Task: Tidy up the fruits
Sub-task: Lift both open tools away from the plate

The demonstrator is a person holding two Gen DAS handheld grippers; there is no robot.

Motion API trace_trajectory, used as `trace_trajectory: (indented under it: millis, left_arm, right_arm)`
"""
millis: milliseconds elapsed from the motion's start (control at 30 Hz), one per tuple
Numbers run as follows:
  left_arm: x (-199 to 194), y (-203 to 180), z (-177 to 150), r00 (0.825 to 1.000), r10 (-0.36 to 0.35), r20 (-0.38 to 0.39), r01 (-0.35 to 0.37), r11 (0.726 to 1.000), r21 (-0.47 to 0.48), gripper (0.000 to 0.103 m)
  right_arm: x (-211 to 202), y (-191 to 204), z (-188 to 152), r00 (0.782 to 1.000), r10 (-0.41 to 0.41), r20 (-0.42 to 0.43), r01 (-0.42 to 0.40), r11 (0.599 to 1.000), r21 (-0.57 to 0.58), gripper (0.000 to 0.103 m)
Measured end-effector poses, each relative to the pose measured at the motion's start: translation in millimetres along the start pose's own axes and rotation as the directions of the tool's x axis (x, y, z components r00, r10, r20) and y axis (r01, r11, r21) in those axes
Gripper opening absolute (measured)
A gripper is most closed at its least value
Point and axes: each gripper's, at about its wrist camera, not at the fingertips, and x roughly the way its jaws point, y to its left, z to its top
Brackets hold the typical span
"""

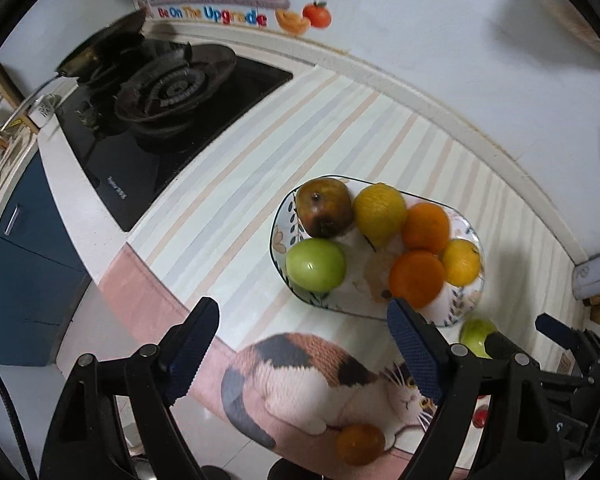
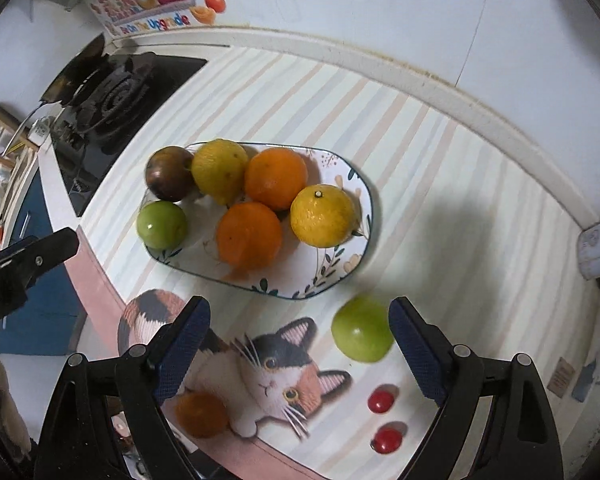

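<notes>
light: bright, even, from overhead
shadows: soft grey patch on striped tabletop point(image 2: 460, 232)
blur: slight, edges fisheye-bent, corners black

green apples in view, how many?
2. One green apple lies on the plate at its left end; the other green apple sits on the mat just off the plate's near right edge. None looks hidden.

The striped cat mat point(image 2: 440, 184) carries a plate point(image 2: 362, 216), 1 green apple point(image 2: 362, 334), 1 orange point(image 2: 201, 415), 2 tomatoes point(image 2: 381, 401).

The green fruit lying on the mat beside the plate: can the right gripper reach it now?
Probably yes. The right gripper is open and empty, and the green fruit lies uncovered just inside its right finger, clear of the plate.
</notes>
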Motion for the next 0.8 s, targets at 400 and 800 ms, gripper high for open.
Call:
trace_trajectory:
  millis: [400, 800]
  left_arm:
    - [-86.7, -4.7, -56.6, 0.984, 0.008, 0.176, -0.008, 1.000, 0.000, 0.086]
    - [-141.5, -17.1, -99.8, 0.971, -0.034, 0.238, 0.028, 0.999, 0.027, 0.086]
  right_arm:
    - [-85.4, 2.4, -46.6, 0.992, -0.002, 0.124, 0.008, 0.999, -0.053, 0.093]
    - [-154.8, -2.3, -81.5, 0.976, 0.026, 0.217, -0.015, 0.998, -0.053, 0.093]
